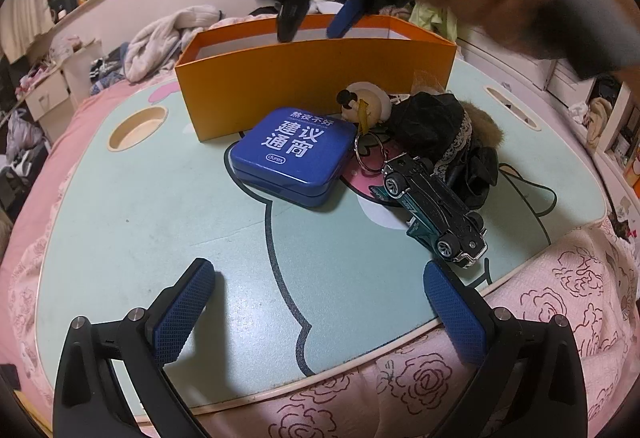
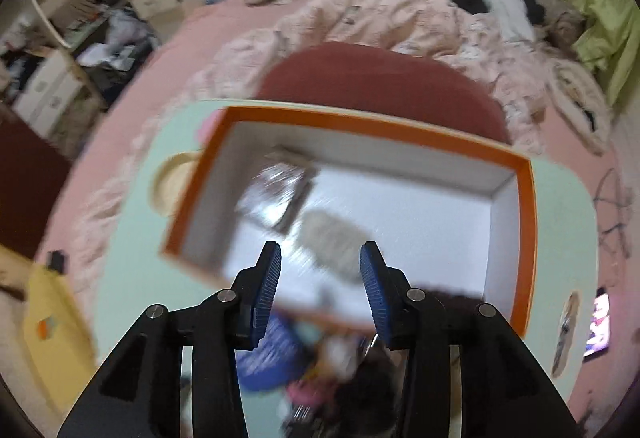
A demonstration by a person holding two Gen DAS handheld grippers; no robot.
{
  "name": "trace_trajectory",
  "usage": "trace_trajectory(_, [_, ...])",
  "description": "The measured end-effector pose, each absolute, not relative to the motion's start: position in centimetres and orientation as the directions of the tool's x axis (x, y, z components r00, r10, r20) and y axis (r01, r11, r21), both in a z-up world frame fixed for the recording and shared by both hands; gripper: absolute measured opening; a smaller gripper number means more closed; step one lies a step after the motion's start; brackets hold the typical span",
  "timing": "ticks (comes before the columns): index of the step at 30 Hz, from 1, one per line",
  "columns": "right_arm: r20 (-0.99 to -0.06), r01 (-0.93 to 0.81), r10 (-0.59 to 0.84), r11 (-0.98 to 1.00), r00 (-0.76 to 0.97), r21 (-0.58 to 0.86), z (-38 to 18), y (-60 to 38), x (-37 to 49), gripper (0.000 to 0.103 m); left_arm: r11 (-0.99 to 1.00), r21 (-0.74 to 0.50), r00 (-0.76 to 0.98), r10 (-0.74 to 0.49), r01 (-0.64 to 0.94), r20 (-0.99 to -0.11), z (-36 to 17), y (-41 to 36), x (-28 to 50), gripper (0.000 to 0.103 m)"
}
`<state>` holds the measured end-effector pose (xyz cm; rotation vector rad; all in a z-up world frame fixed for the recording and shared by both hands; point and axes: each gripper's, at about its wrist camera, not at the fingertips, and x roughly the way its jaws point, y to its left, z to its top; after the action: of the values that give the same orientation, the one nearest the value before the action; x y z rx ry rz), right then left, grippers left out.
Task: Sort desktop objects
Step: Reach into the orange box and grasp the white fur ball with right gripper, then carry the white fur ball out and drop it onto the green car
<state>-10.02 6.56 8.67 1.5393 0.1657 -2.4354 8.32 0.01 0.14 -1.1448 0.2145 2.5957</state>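
Note:
An orange box [image 1: 312, 86] with a white inside stands at the far side of the pale green lap table [image 1: 160, 218]. In front of it lie a blue tin [image 1: 296, 154], a small doll keychain [image 1: 364, 104] with a black furry bundle [image 1: 440, 126], and a dark toy car [image 1: 432, 206]. My left gripper [image 1: 316, 270] stands open over the table's near edge, with nothing between its fingers. A hand holds my right gripper [image 1: 312, 32] above the box. In the right wrist view my right gripper [image 2: 320, 252] is open over the box [image 2: 360, 124]. Inside lie a shiny packet [image 2: 276, 194] and a blurred grey object [image 2: 332, 238].
The table rests on a bed with a pink rose-print quilt [image 1: 560, 298]. It has a round cup hole [image 1: 138, 126] at the left and a slot [image 1: 510, 106] at the right. Clothes and boxes pile up beyond, and a red cushion [image 2: 376, 78] lies behind the box.

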Motion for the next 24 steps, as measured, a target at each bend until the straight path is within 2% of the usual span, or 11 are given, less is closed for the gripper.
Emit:
trace_trajectory(5, [-0.957,0.232,-0.038,-0.972,-0.287,-0.031,3.5,5.9,-13.8,0.043,-0.945,0.017,-0.641,0.208,-0.327,-0.739,0.1,0.1,8.2,0.103])
trace_trajectory(6, [-0.948,0.230,-0.026,-0.972,-0.317,-0.050,3.2,6.0,-13.8,0.033,-0.945,0.017,-0.641,0.208,-0.327,-0.739,0.1,0.0,8.1,0.103])
trace_trajectory(7, [-0.950,0.230,-0.015,-0.971,-0.313,-0.061,3.1,5.9,-13.9,0.028,-0.945,0.016,-0.640,0.209,-0.327,-0.739,0.1,0.0,7.9,0.103])
trace_trajectory(9, [-0.939,0.237,-0.034,-0.970,-0.343,-0.051,3.7,6.3,-13.6,0.026,-0.945,0.016,-0.641,0.209,-0.327,-0.739,0.0,0.0,7.6,0.103])
trace_trajectory(13, [-0.872,0.269,-0.115,-0.963,-0.475,-0.020,7.5,8.0,-11.0,0.026,-0.945,0.016,-0.641,0.209,-0.327,-0.739,0.1,0.0,7.8,0.103])
trace_trajectory(16, [-0.853,0.332,-0.208,-0.942,-0.478,0.044,9.3,9.1,-7.7,0.027,-0.945,0.016,-0.640,0.209,-0.326,-0.739,0.0,0.0,7.6,0.103])
trace_trajectory(21, [-0.871,0.382,-0.309,-0.911,-0.381,0.156,6.6,10.6,-5.3,0.030,-0.945,0.018,-0.641,0.207,-0.325,-0.739,0.0,0.2,7.5,0.103])
trace_trajectory(24, [-0.869,0.371,-0.339,-0.907,-0.361,0.199,4.8,11.3,-4.9,0.039,-0.945,0.017,-0.641,0.207,-0.326,-0.739,0.0,0.2,7.5,0.103])
